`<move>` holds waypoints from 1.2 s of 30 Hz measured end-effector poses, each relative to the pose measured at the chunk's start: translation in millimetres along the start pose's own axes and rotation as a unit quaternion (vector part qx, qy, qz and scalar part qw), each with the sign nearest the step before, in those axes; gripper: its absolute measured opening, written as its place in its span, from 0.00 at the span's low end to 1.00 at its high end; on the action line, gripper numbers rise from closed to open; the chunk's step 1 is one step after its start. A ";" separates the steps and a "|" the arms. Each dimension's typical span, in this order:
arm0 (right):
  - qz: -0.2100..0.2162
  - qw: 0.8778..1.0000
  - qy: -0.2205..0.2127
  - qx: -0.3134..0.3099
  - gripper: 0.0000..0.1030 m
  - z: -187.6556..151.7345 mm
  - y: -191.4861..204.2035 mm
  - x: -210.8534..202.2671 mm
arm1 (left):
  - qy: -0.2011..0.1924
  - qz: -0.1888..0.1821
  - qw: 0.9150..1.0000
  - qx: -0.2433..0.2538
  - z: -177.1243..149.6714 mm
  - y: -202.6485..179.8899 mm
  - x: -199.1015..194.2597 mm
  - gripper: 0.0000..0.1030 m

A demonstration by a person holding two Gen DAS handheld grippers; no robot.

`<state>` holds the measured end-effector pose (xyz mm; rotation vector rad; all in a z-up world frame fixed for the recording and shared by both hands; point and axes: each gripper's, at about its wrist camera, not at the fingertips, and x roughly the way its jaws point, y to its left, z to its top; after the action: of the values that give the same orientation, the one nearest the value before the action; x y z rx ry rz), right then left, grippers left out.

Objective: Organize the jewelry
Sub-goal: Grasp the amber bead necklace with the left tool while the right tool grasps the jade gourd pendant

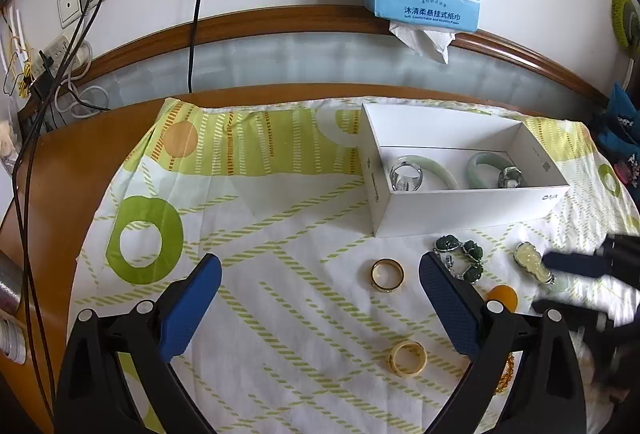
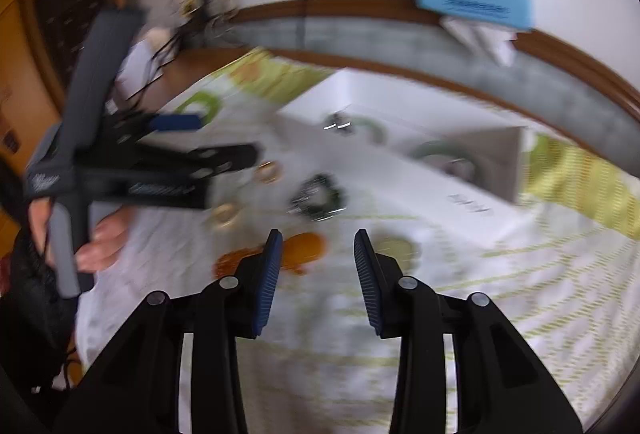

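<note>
White box [image 1: 472, 210]: two jade bangles [image 1: 436, 166] | left gripper [image 1: 320, 274] released | right gripper [image 2: 318, 246] parted, empty

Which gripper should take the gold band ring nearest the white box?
Left. The gold band ring lies ahead between the open fingers of the left gripper; the right gripper is off by the pale carved pendant.

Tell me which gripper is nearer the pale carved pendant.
Right. The right gripper has its fingers at the pale carved pendant; the left gripper sits further off, past the dark green bracelet.

Even daylight; right wrist view motion-blurred.
</note>
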<state>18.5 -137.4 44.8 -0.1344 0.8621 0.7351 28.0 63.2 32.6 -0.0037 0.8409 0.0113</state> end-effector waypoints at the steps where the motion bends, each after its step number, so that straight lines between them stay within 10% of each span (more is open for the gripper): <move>1: -0.006 1.000 -0.001 0.022 0.35 1.4 -9.8 -1.5 | -0.002 -0.003 1.000 0.001 -0.2 -0.7 -1.1 0.94; 8: -0.038 0.987 -0.029 0.156 0.51 3.8 -67.1 -14.0 | -0.035 -0.115 0.989 0.086 -12.7 -37.0 -29.2 0.94; 15: -0.054 0.980 -0.036 0.190 0.55 0.2 -84.8 -16.1 | -0.005 -0.106 0.969 0.222 -43.0 -88.1 -20.7 0.75; 20: -0.052 0.980 -0.033 0.190 0.56 -1.3 -82.4 -15.6 | 0.035 -0.139 0.967 0.212 -45.3 -83.6 -8.0 0.24; 36: -0.051 0.995 0.021 0.086 0.50 -3.0 -32.5 13.2 | -0.003 -0.074 0.994 0.075 -13.5 -33.9 -5.4 0.20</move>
<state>42.9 -155.9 27.4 -0.0405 0.9472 0.5614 14.7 29.1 27.5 0.0760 0.8317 -0.1907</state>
